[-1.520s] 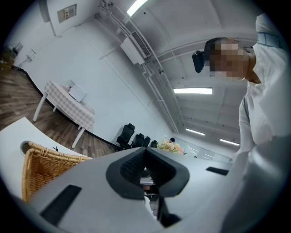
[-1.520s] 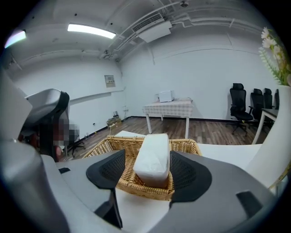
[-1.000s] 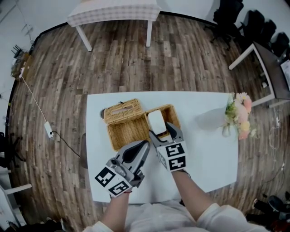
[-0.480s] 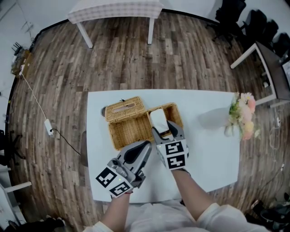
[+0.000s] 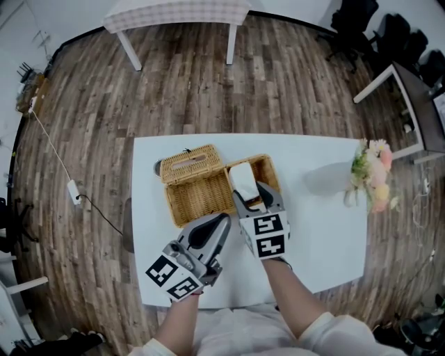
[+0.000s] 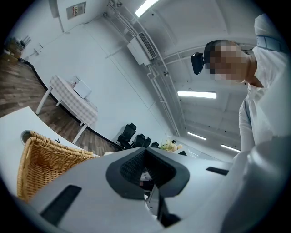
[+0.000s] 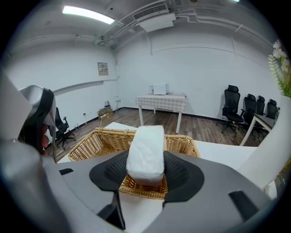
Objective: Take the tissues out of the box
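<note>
A white tissue pack (image 5: 242,181) lies in the right wicker basket (image 5: 266,169) of an open wicker box (image 5: 198,200), whose slotted lid (image 5: 188,163) lies back behind it. My right gripper (image 5: 254,198) reaches down over the basket's near rim. Its jaws have just been closing, and the pads now press both sides of the pack (image 7: 146,152). My left gripper (image 5: 220,222) stays near the table's front, in front of the box, shut and empty; in its own view the left gripper (image 6: 145,169) points level past the wicker box (image 6: 43,159).
The white table (image 5: 320,229) carries a vase of flowers (image 5: 368,177) at its right edge. A checked-cloth table (image 5: 174,14) stands farther off on the wooden floor, with black chairs (image 5: 389,35) and a desk at the right.
The right gripper's fingers have drawn in against the tissue pack. The left gripper has kept still.
</note>
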The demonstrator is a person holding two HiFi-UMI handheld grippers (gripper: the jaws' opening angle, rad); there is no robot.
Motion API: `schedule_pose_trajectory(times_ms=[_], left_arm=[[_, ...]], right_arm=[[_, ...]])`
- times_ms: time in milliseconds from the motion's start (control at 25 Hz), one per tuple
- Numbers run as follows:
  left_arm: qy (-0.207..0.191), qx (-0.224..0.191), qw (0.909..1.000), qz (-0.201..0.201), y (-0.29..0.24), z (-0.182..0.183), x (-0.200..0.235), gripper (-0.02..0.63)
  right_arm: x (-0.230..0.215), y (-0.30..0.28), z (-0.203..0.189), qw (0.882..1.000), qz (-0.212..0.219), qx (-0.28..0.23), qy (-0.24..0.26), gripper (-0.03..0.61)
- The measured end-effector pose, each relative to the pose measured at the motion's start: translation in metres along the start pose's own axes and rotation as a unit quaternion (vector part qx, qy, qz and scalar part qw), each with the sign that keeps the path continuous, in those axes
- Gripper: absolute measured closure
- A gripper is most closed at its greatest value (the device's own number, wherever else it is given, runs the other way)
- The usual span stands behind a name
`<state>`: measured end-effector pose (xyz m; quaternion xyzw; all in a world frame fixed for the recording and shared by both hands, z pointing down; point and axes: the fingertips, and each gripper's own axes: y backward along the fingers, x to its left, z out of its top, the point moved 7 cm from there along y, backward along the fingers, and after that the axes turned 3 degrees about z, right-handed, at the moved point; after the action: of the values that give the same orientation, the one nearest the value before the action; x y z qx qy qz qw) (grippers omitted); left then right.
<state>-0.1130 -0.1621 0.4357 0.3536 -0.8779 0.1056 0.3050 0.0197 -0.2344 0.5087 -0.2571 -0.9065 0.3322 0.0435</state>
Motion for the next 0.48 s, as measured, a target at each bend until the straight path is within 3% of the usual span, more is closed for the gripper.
schedule_pose_trajectory(times_ms=[480], left_arm=[[-0.009, 0.010, 0.9999, -0.001, -0.001, -0.002, -0.006, 0.614]], right_arm=[[0.004, 0.022, 0.011, 1.000, 0.009, -0.017, 0.000, 0.330]])
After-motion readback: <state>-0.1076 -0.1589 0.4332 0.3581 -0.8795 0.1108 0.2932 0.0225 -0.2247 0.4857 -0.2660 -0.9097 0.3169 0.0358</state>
